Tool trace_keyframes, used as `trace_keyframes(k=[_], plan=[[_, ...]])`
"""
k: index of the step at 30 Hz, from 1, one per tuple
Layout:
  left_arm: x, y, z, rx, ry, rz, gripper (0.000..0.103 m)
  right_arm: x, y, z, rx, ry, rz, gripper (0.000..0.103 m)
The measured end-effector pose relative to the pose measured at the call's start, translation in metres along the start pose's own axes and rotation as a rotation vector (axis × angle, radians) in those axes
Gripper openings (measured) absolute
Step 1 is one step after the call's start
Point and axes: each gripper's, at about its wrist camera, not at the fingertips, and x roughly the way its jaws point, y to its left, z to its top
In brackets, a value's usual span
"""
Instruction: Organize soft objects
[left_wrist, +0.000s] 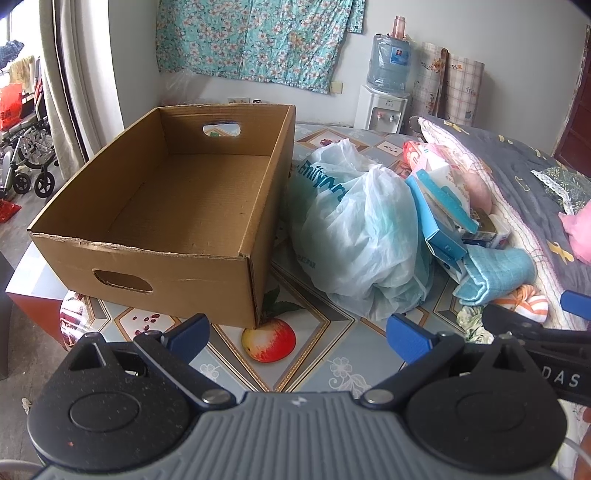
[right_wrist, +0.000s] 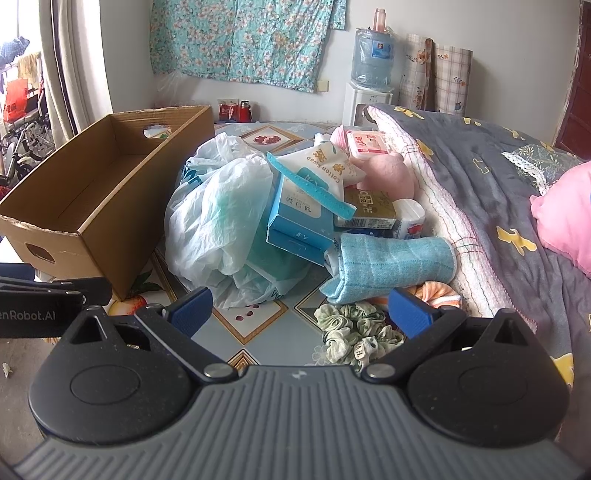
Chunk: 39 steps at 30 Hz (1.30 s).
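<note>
An empty cardboard box (left_wrist: 173, 206) (right_wrist: 92, 192) stands on the left of the patterned table. Right of it lies a heap: a white plastic bag (left_wrist: 354, 236) (right_wrist: 218, 218), a blue carton (right_wrist: 299, 218) (left_wrist: 439, 218), a folded blue cloth (right_wrist: 391, 269) (left_wrist: 495, 273), a pink soft item (right_wrist: 388, 173), a green scrunchie (right_wrist: 354, 328) and an orange-striped cloth (left_wrist: 524, 302). My left gripper (left_wrist: 299, 336) hovers open near the box's front corner. My right gripper (right_wrist: 301, 312) is open too, just short of the scrunchie and blue cloth. Neither holds anything.
A grey quilt (right_wrist: 498, 173) with a pink pillow (right_wrist: 569, 218) borders the heap on the right. A water dispenser (left_wrist: 384, 96) and rolled mats stand at the back wall. A wheelchair (left_wrist: 26, 155) is on the floor far left. The table edge drops off at front left.
</note>
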Motion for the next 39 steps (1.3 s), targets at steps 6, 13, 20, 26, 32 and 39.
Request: trace_keyframes(k=[6, 13, 20, 26, 32, 39], plan=[[0.0004, 0.0011, 0.0004, -0.001, 0.000, -0.001, 0.102, 0.0000, 0.0005, 0.0000, 0.000, 0.000, 0.000, 0.102], [0.0026, 0.0024, 0.0016, -0.002, 0.003, -0.005, 0.102, 0.0002, 0.0002, 0.0003, 0.000, 0.001, 0.000, 0.102], [0.0025, 0.0012, 0.0006, -0.002, 0.002, -0.005, 0.102, 0.0006, 0.0003, 0.0006, 0.000, 0.000, 0.000, 0.102], [0.0027, 0.0025, 0.0015, -0.004, 0.004, -0.006, 0.102, 0.0006, 0.0001, 0.0009, 0.000, 0.001, -0.001, 0.102], [0.0029, 0.0025, 0.0015, -0.004, 0.004, -0.005, 0.102, 0.0008, 0.0003, 0.0010, 0.000, 0.001, 0.000, 0.102], [0.0052, 0.0007, 0.0006, -0.004, 0.009, -0.003, 0.102, 0.0065, -0.0009, 0.0026, 0.001, 0.009, 0.005, 0.102]])
